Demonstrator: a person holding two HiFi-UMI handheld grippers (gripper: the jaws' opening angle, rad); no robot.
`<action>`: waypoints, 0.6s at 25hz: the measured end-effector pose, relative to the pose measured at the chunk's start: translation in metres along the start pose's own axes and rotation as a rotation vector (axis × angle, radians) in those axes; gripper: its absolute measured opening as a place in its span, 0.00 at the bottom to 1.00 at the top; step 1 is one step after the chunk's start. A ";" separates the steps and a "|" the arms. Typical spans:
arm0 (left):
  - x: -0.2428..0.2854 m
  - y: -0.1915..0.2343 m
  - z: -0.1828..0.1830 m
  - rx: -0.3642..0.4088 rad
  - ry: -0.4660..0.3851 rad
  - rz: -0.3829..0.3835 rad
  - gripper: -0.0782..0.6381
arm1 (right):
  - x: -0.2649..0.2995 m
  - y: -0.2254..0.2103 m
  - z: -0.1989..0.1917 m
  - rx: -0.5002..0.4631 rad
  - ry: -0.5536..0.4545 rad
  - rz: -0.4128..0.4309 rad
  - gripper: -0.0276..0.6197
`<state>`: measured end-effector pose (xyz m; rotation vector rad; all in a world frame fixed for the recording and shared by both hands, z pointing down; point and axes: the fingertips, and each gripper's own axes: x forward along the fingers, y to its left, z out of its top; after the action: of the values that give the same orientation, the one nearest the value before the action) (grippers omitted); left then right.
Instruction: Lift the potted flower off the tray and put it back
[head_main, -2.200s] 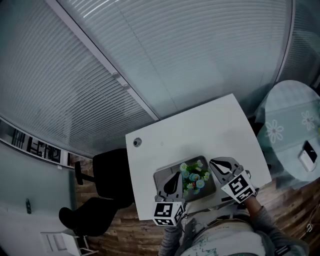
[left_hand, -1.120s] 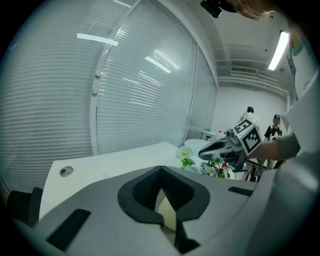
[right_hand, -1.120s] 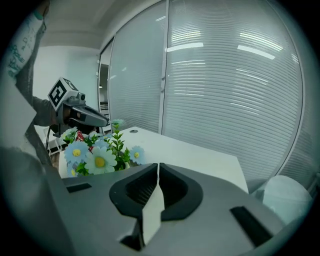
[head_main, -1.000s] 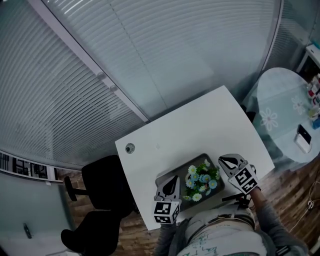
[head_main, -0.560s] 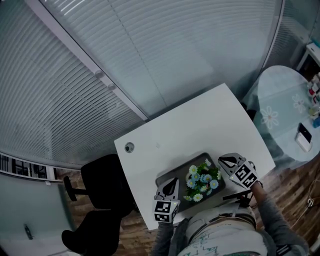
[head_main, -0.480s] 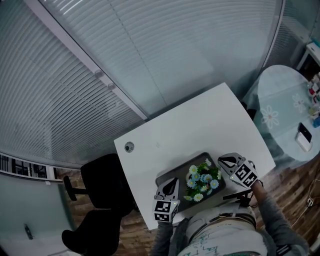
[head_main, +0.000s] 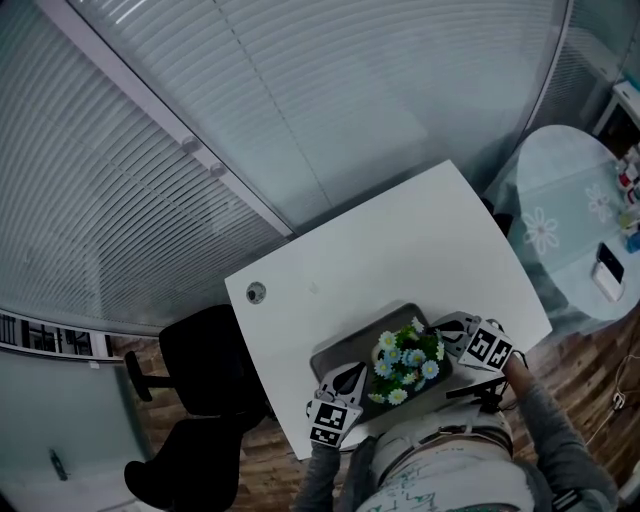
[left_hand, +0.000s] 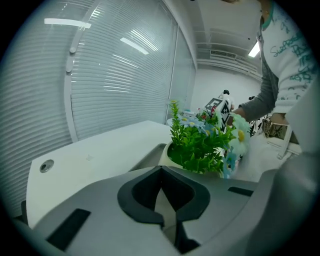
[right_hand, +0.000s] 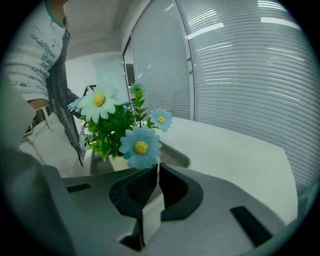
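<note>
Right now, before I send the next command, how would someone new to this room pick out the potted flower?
Find the white rectangular table; near its edge closest to the person lies a dark grey tray. The potted flower stands in that tray: a pale pot under green leaves with blue and white daisies, the only colourful, upright thing on the table.

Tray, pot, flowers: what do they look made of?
Tray: dark grey, matte, with a smooth rounded rim; probably moulded plastic.
Pot: cream, matte, no glaze shine; plastic or ceramic, cannot tell.
Flowers: likely artificial, fabric or plastic; the blue and white petals are flat and even, and the green leaves are uniform.
</note>
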<state>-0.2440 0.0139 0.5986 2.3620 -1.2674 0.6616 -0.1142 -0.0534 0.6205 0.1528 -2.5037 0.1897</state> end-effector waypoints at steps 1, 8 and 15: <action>0.000 -0.001 -0.001 0.011 0.001 -0.013 0.12 | 0.001 0.002 0.001 -0.002 -0.004 0.018 0.08; 0.001 -0.008 -0.006 0.023 0.007 -0.082 0.12 | 0.004 0.016 0.007 -0.024 -0.011 0.129 0.08; 0.002 -0.013 -0.008 0.028 0.008 -0.119 0.13 | 0.004 0.027 0.005 -0.022 0.009 0.223 0.08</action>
<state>-0.2338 0.0238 0.6051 2.4327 -1.1108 0.6544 -0.1243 -0.0276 0.6158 -0.1372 -2.5101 0.2527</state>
